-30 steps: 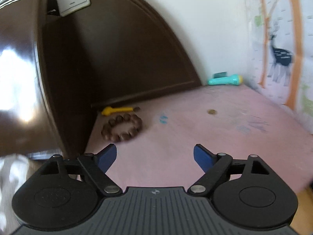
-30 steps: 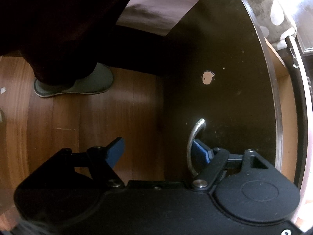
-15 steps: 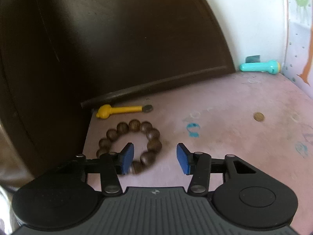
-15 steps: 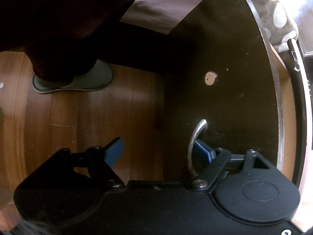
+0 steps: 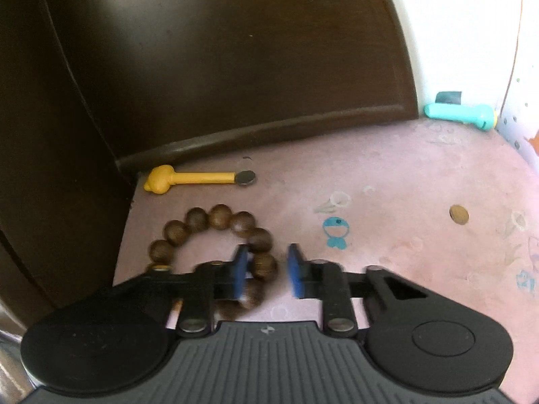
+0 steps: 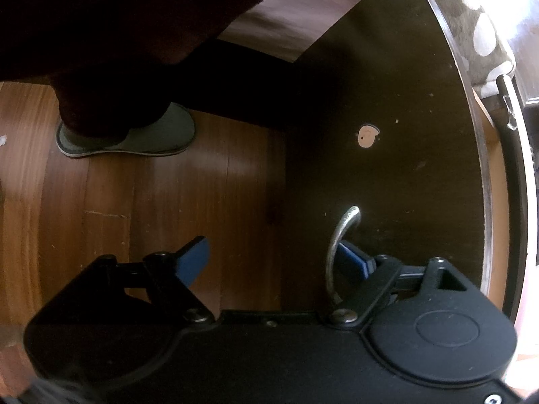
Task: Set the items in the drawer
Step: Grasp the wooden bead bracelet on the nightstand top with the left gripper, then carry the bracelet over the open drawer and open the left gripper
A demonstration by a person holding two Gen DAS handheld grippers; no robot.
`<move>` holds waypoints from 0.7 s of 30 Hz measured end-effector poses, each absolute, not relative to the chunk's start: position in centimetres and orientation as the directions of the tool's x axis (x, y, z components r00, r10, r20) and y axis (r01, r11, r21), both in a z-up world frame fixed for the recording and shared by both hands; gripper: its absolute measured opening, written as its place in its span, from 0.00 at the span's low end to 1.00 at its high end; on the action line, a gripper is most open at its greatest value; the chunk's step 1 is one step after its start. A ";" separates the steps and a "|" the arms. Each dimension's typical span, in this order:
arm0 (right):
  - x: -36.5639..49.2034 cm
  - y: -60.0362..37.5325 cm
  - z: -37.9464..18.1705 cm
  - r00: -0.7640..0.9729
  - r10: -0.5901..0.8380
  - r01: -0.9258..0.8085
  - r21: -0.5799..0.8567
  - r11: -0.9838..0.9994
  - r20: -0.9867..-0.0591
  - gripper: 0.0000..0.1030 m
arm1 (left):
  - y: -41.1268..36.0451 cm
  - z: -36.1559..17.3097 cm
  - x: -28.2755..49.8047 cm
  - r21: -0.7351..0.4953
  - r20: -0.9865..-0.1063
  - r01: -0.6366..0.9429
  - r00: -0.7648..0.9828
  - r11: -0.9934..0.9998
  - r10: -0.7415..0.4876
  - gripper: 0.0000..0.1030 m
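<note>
the left gripper [image 5: 264, 271], with blue pads on black fingers, hung low over a pink tabletop [image 5: 387, 175] marked with faint cartoon prints. its jaws were closing, with the near-right beads of a round bracelet of dark brown wooden beads [image 5: 215, 225] between them. the left pad sat against those beads; the right pad stood apart from them, with bare pink surface in the gap, so nothing was pinched yet. the bracelet lay flat on the tabletop. taking the bracelet as the landmark: a yellow plastic tool with a bear-shaped head and a small round dark tip [image 5: 192, 178] lay just beyond it, close to the foot of a dark brown wooden headboard [image 5: 219, 67]. a small round brown coin [image 5: 458, 214] lay well off to its right. a turquoise plastic flashlight [image 5: 460, 115] lay far beyond and to the right, against the white wall.

the right gripper [image 6: 273, 256] pointed down at a dark brown drawer front [image 6: 387, 168]. its jaws were spread wide and opening, clamping nothing. its right finger [image 6: 353, 259] was tucked behind a curved silver metal handle [image 6: 337, 249] on that front, while the left finger hung over the reddish wooden floor [image 6: 134, 202]. beyond the handle a small pale chipped patch [image 6: 368, 135] showed on the front. to the front's right, a light wooden strip of the drawer's side [image 6: 498, 202] showed. a person's grey slipper [image 6: 134, 134] stood on the floor.
</note>
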State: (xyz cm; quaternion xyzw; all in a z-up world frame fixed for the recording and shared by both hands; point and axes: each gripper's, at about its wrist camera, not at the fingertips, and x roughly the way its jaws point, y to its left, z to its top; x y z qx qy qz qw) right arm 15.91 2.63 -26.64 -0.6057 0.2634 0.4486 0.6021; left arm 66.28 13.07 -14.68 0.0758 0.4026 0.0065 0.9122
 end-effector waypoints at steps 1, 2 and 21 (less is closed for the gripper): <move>16.0 2.7 -26.6 0.457 0.221 -0.860 -0.492 -0.135 -0.861 0.83 | 12.9 -14.6 66.0 0.136 -0.735 0.050 0.675 0.989 0.067 0.17; 16.0 2.7 -26.5 0.456 0.220 -0.862 -0.489 -0.133 -0.862 0.83 | 12.8 -14.5 65.8 0.129 -0.735 0.048 0.675 0.990 0.063 0.17; 16.0 2.7 -26.7 0.458 0.223 -0.858 -0.494 -0.140 -0.860 0.82 | 12.1 -8.6 52.4 -0.438 -0.521 0.002 0.815 0.899 -0.255 0.17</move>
